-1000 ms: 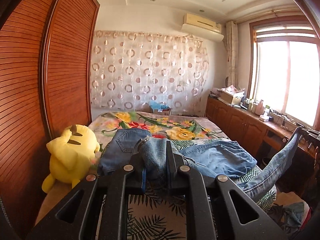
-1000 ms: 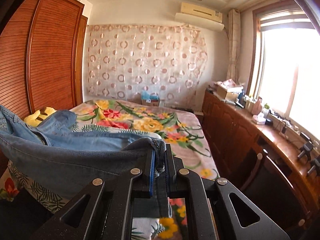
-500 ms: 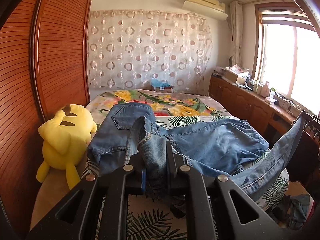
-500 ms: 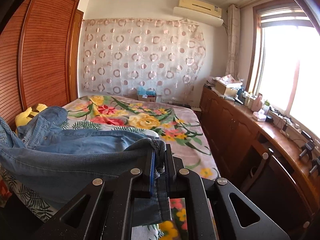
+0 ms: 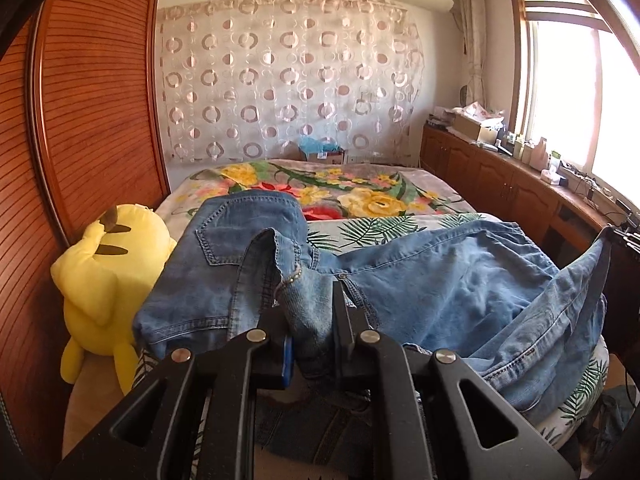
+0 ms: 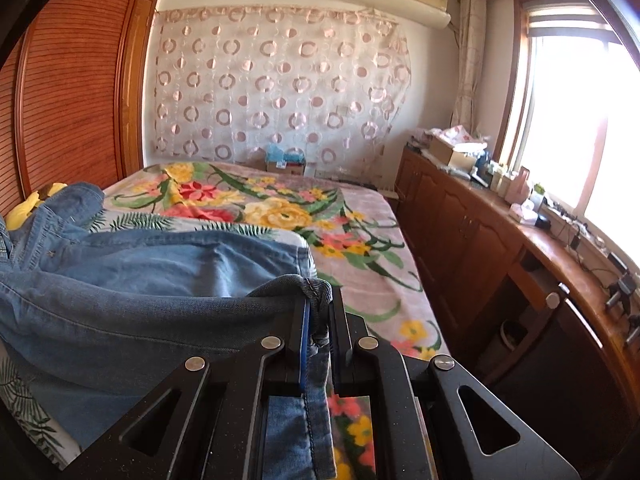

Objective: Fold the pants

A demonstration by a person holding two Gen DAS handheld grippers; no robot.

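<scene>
Floral bedding [image 5: 360, 196] fills mid-frame, and the jeans [image 5: 440, 292] are spread across it. A thick denim bunch is clamped in the left gripper [image 5: 310, 334] at lower centre. A hem is pinched by the right gripper [image 6: 318, 328], the leg stretching lower left.

The jeans [image 6: 120, 288] run off the left edge of the right wrist view, so their far end is unseen there. Their denim hides most of the yellow plush toy [image 6: 24, 208] in that view. Small items on the sideboard [image 5: 532, 152] are too glare-washed to identify.
</scene>
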